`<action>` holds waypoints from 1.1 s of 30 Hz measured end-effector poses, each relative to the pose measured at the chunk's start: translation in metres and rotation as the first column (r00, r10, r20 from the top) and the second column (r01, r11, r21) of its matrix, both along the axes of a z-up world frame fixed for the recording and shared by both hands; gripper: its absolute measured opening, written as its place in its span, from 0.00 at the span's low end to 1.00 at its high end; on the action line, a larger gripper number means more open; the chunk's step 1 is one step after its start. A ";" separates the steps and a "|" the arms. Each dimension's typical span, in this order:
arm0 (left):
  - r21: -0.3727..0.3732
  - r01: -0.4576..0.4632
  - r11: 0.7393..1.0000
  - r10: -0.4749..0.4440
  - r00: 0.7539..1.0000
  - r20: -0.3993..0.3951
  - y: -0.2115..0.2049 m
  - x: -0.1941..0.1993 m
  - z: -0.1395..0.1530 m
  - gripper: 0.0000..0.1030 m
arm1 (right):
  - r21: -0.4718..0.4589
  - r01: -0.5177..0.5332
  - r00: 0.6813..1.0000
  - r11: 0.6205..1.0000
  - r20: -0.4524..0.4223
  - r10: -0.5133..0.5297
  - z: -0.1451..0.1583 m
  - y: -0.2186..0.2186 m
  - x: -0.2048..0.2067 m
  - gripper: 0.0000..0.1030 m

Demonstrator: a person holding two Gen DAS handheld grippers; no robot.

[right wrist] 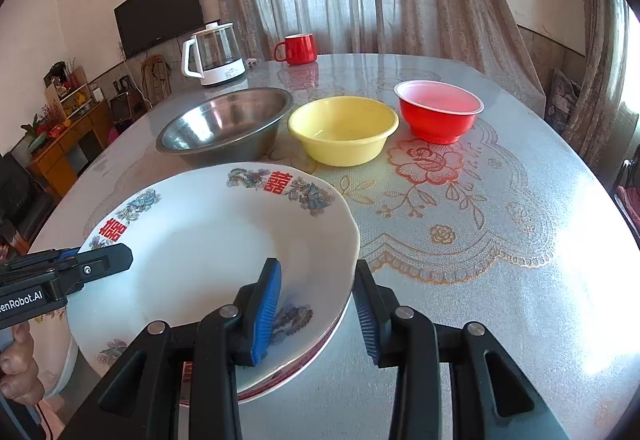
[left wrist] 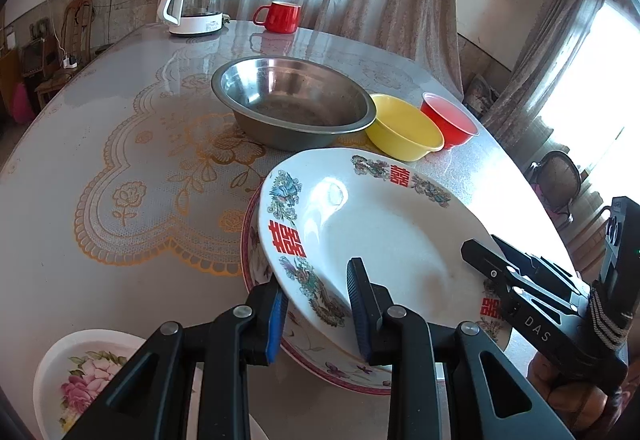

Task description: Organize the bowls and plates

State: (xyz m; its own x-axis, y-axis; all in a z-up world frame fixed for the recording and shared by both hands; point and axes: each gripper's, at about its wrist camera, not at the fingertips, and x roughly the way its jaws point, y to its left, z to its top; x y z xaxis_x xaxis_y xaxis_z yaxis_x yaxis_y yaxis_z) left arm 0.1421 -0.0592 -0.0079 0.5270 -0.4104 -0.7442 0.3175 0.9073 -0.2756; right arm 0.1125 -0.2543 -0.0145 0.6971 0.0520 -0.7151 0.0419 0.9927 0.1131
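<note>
White plate (left wrist: 380,224) pinched at its rim by left gripper (left wrist: 316,300), tilted just above red-rimmed plate (left wrist: 320,364) on counter (left wrist: 120,144), likely for stacking; right gripper (right wrist: 316,292) loosely straddling opposite rim, unclamped.

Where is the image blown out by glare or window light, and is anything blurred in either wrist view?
Left wrist: window overexposed at right, glare on white plate. Right wrist: table washed out at right edge. Both sharp, with fisheye bending.
</note>
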 end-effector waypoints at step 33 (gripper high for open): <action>0.026 -0.048 0.999 0.048 0.999 -0.016 0.017 0.002 -0.007 0.34 | -0.061 0.063 0.998 0.996 -0.012 -0.064 -0.009 0.003 0.011 0.28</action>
State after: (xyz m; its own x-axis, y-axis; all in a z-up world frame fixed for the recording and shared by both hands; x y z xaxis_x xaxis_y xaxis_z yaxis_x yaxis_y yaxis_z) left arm 0.1444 -0.0427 -0.0146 0.5330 -0.3660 -0.7628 0.2691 0.9281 -0.2573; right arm 0.1236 -0.2510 -0.0238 0.6873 -0.0358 -0.7255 0.1059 0.9931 0.0513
